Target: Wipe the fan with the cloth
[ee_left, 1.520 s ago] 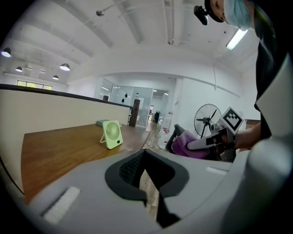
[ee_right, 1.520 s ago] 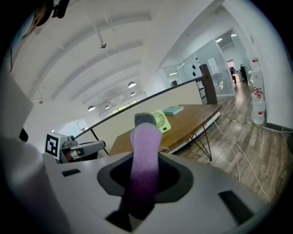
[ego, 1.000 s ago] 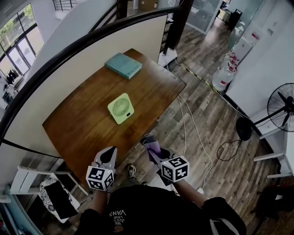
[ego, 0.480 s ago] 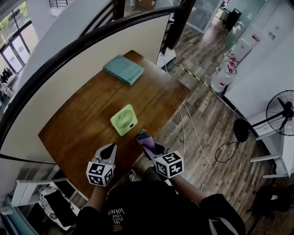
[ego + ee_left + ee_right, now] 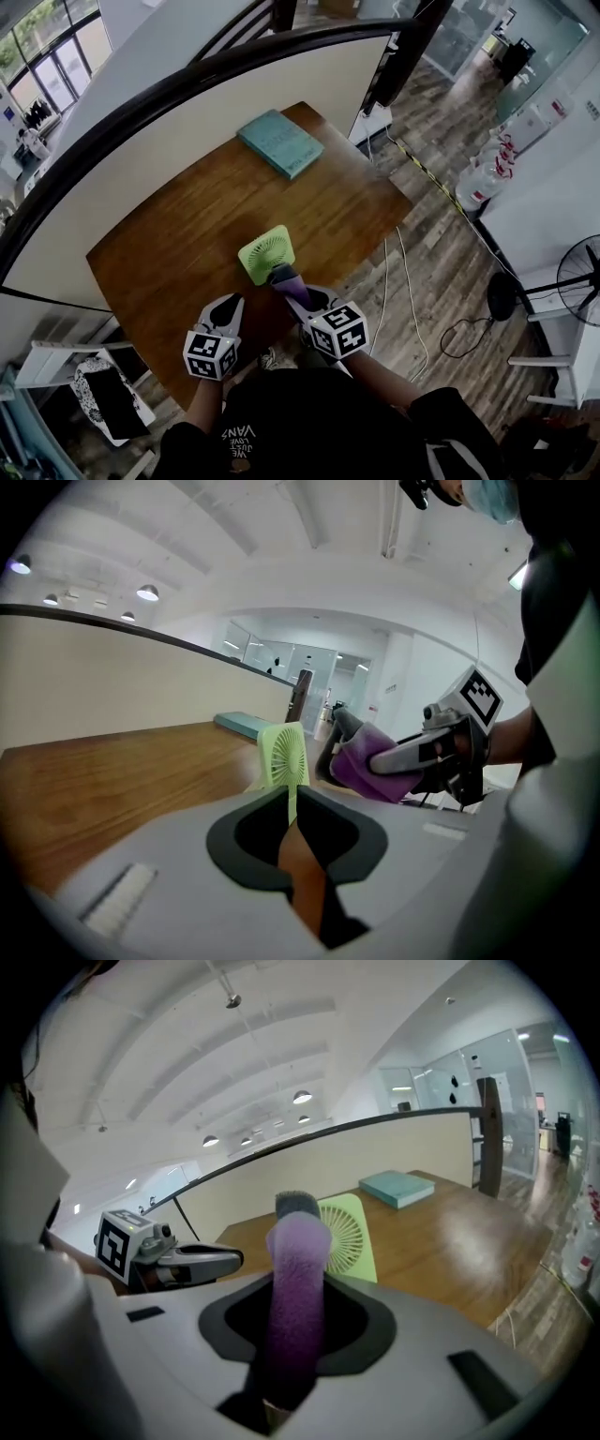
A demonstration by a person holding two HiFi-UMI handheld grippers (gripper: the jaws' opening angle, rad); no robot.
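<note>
A small light-green fan (image 5: 265, 253) stands on the wooden table (image 5: 178, 234), near its front edge. My right gripper (image 5: 281, 274) is shut on a purple cloth (image 5: 290, 284), and its tip is right at the fan's near side; I cannot tell whether they touch. In the right gripper view the cloth (image 5: 298, 1279) sticks up between the jaws in front of the fan (image 5: 349, 1234). My left gripper (image 5: 228, 305) hovers over the table's front edge, left of the fan. Its jaws are almost together and just opening, with nothing between them. The left gripper view shows the fan (image 5: 284, 757) ahead and the cloth (image 5: 359, 763) beside it.
A teal book (image 5: 281, 142) lies at the table's far corner. A cream partition with a dark rail (image 5: 187, 122) backs the table. Cables (image 5: 405, 281) trail on the wooden floor at right, near water bottles (image 5: 487, 178) and a standing fan (image 5: 581, 281).
Both grippers have moved forward toward the fan. The right one, carrying the cloth, went from off the table's edge to the fan's near side.
</note>
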